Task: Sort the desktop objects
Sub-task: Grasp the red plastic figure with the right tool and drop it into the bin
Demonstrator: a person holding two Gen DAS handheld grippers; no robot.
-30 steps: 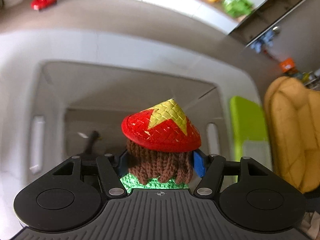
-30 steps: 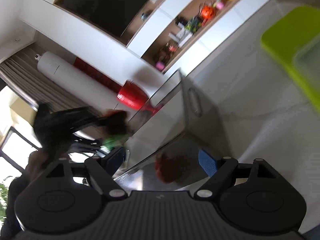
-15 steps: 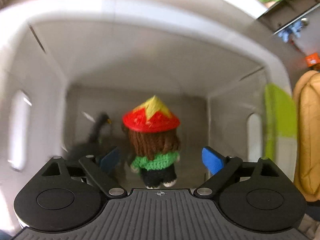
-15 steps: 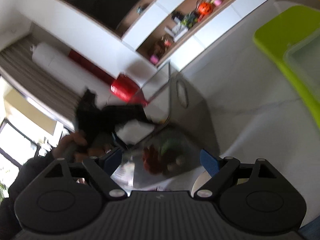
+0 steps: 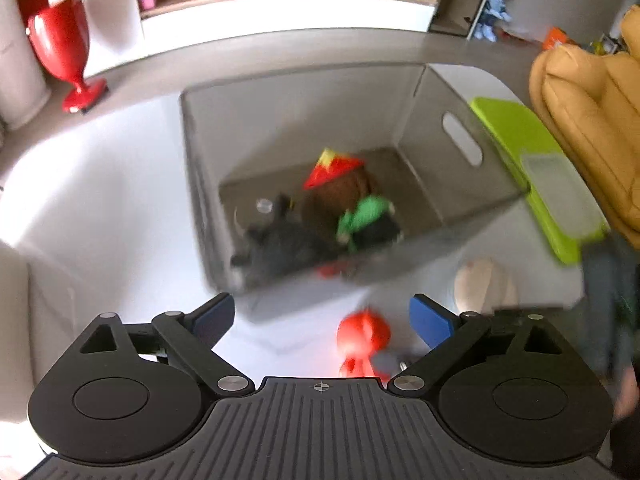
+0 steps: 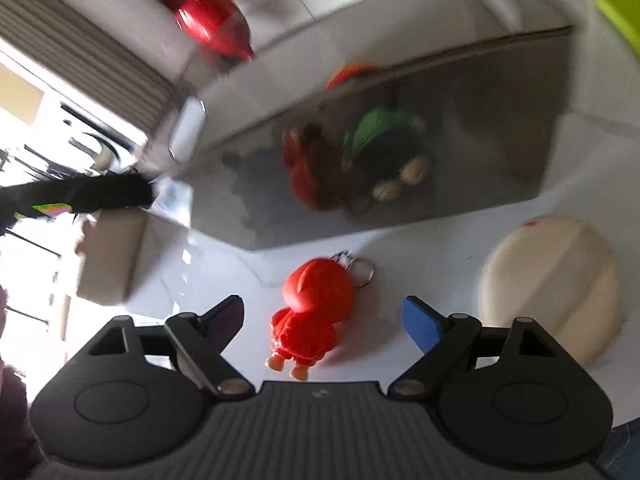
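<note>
The left hand-held gripper hangs above the table with its jaws spread wide and nothing between the pads; they have just been opening. The right hand-held gripper is also open, its jaws having just narrowed a little, and it grips nothing, though a toy lies on the table in the gap between its fingers.

Ahead of both hand-held grippers stands the grey bin, the largest thing on the table and seemingly where the sorted things go. Inside it, ahead of the left hand-held gripper, lies a knitted doll with a red and yellow hat and green top, tipped on its side, and just beside it a dark blurred thing that I cannot identify. So at least two items look already sorted.

Right of the bin, a green board lies on the table. Ahead and to the right of the right hand-held gripper rests a round cream disc, still outside the bin. Smallest is the red figure keyring, lying directly between the right hand-held gripper's open fingers, apart from both pads.

I judge the task partly done: the keyring looks next in line, the disc probably after it.
</note>
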